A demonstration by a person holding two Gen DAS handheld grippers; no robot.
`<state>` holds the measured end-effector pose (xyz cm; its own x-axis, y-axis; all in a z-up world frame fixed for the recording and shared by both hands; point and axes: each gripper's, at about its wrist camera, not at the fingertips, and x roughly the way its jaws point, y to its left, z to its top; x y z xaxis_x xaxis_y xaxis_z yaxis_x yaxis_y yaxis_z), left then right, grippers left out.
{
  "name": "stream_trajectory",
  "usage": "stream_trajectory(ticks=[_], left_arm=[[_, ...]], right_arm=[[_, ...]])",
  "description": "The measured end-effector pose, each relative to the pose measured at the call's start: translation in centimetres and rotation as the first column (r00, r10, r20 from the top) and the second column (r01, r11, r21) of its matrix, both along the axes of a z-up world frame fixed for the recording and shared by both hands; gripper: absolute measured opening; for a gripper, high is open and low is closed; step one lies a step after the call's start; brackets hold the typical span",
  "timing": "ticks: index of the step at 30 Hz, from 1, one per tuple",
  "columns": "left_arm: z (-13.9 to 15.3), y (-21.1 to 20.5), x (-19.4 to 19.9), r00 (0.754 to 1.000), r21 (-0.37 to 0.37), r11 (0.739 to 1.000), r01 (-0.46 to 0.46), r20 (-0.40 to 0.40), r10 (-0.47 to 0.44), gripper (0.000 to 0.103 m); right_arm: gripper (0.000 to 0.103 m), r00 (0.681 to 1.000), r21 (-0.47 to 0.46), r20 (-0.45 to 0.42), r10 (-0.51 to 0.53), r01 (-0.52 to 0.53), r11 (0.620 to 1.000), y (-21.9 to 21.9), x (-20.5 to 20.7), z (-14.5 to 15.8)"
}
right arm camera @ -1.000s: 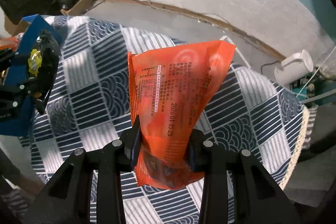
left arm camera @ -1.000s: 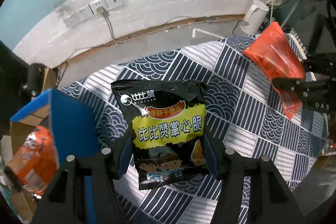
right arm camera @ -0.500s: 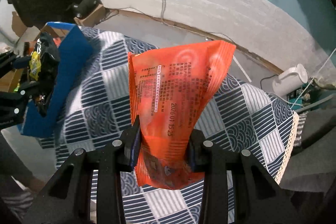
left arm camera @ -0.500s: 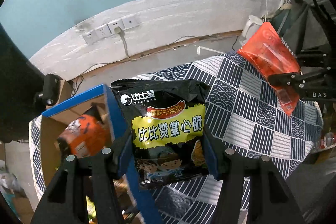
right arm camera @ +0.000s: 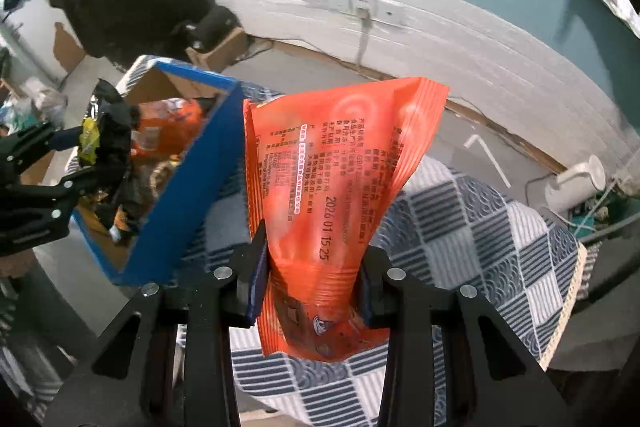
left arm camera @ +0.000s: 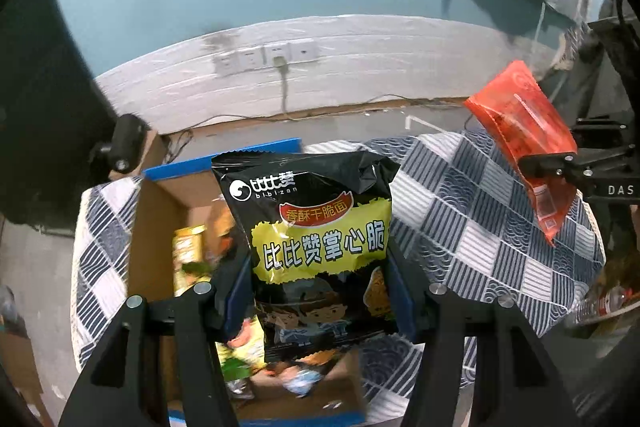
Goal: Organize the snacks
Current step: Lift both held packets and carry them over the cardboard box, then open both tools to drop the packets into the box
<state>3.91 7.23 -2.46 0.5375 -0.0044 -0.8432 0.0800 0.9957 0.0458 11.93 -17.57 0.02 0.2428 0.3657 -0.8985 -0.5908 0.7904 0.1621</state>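
We note the left hand-held gripper, clamped on the black noodle-snack bag, nearest the cardboard box at lower left; the right hand-held gripper pinches the orange packet.

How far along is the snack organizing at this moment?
Done: several packets already lie in the box. In hand: the left gripper is shut on the black bag above the box, and the right gripper is shut on the orange bag above the cloth. Left: both bags are not yet dropped in. No loose snack shows on the cloth.
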Motion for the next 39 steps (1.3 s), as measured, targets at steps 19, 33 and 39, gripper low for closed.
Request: stream_trajectory(ticks=[19,33,39], left_arm=[[-3.3,12.7,-1.9,0.971,-0.038,0.973,-0.228,-0.082,0.224,0.061],[-5.9,15.6,-1.3,0.942,-0.049,0.951,-0.306,-0.161,0.294,0.061],[-5.2,15.8,-1.4,0.936,-0.029,0.945,-0.327,-0.149,0.319,0.072]], right_arm=[[0.035,0.983,0.039,-0.077,0.167,-0.165,0.986,14.8,-0.3,0.7],[0.036,0.962,0.057,-0.145,0.231,-0.225,0.973,23.4,0.1,0.2],[0.048,0.961,0.049,-0.148,0.235,-0.23,0.972,25.2,0.2,-0.3]])
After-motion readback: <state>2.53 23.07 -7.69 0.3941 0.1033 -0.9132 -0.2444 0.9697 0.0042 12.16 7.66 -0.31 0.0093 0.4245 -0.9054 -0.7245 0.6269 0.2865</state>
